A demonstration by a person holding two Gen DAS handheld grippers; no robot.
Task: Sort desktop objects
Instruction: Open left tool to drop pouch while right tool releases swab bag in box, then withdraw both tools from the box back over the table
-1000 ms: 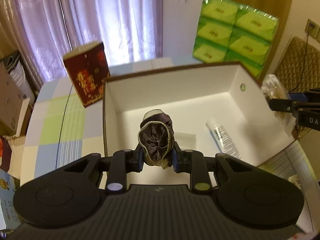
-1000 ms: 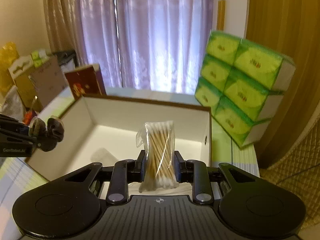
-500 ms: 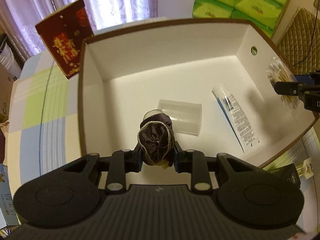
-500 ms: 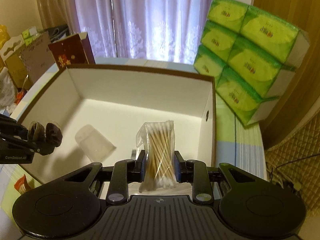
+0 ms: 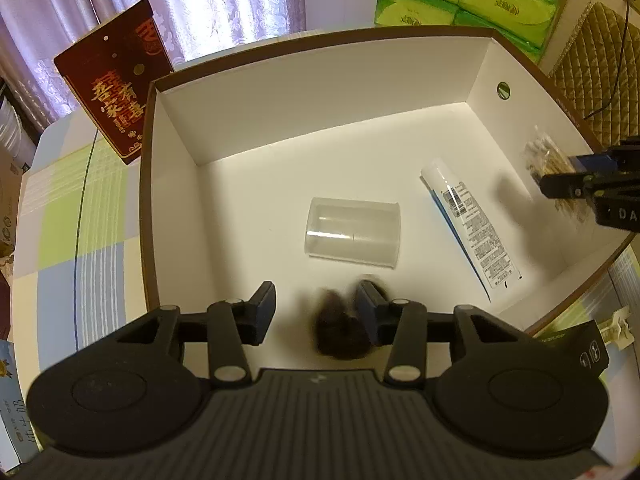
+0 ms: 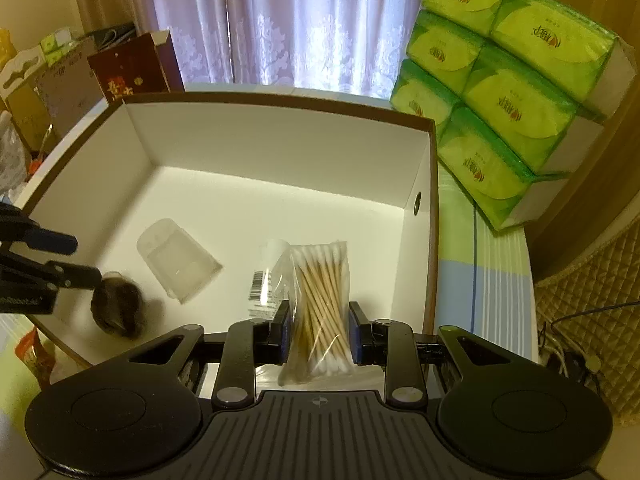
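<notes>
While its outline is smeared by motion blur, the dark fabric pouch (image 5: 340, 334) sits between the spread fingers of the left gripper (image 5: 316, 304), low over the near floor of the white cardboard box (image 5: 320, 120) — released, jaws wide apart. Beyond it lie a clear plastic cup (image 5: 352, 232) on its side and a white tube (image 5: 470, 228). At the box's right side the right gripper (image 6: 318, 332) reaches in level, clamped on a crinkly bag of wooden cotton swabs (image 6: 318, 300).

In the box (image 5: 168, 128), the cup (image 5: 352, 232) lies left of the tube (image 5: 472, 228), pouch (image 5: 340, 332) before it.
</notes>
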